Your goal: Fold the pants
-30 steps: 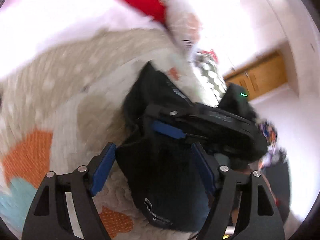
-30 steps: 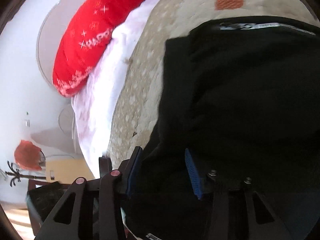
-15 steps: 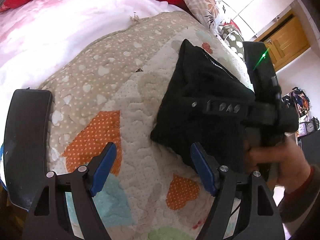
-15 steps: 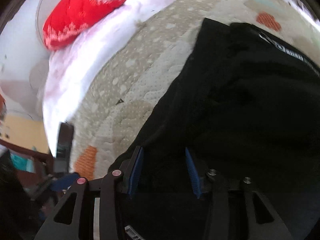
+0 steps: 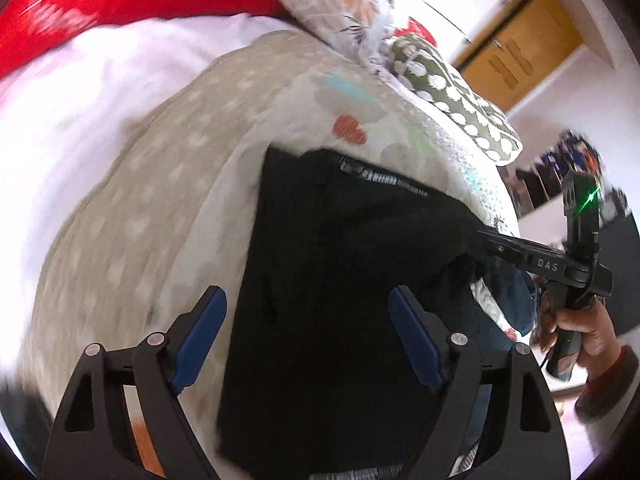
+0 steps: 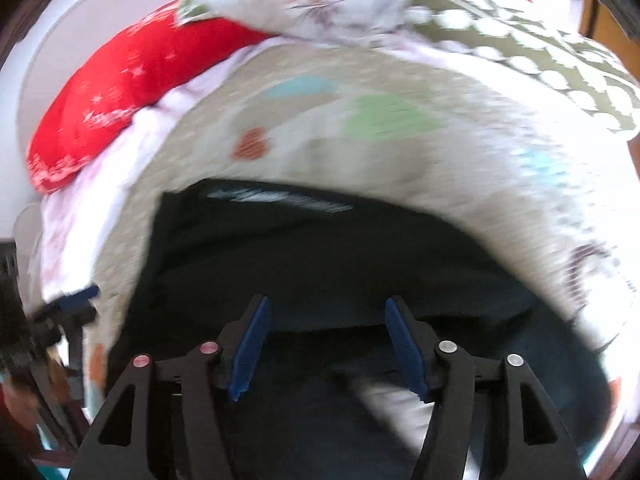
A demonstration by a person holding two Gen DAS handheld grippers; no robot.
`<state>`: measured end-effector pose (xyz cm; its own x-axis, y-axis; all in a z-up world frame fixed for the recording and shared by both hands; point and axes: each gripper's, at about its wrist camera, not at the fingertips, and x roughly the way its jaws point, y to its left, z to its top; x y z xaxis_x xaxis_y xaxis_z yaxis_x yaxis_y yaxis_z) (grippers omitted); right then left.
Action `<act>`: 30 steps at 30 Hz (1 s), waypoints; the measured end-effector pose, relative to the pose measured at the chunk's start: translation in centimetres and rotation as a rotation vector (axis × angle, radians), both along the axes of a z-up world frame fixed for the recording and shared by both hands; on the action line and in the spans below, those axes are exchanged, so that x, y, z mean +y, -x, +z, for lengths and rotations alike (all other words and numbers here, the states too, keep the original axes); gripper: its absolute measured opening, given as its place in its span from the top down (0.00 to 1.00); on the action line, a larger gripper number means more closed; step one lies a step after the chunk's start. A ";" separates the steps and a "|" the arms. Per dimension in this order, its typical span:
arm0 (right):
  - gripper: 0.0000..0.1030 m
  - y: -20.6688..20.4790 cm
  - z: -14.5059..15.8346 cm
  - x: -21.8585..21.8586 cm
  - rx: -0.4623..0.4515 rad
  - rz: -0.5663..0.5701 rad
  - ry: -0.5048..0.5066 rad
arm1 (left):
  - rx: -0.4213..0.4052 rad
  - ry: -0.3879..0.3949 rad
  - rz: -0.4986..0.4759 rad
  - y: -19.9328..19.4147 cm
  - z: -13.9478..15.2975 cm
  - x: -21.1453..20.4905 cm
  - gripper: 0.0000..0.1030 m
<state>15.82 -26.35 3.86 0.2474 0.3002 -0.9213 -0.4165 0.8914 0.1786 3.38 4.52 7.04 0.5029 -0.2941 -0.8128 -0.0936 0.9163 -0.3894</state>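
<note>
Your black pants (image 5: 344,280) lie folded into a compact block on the heart-patterned quilt (image 5: 152,208), with the red pillow (image 5: 100,4) at the far side. Your left gripper (image 5: 308,336) hangs above the near edge, jaws spread wide, gripping nothing. Your right gripper (image 6: 326,344) sits over the pants' right side, jaws apart and empty.

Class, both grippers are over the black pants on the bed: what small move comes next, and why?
Probably lower the open left gripper onto the black pants and close, since its fingers straddle the fabric without gripping; the right gripper is open too.
</note>
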 end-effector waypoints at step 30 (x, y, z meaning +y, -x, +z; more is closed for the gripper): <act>0.52 -4.7 -3.9 -9.4 0.041 0.059 0.068 | 0.082 -0.345 -0.482 -14.7 -4.2 -9.8 0.14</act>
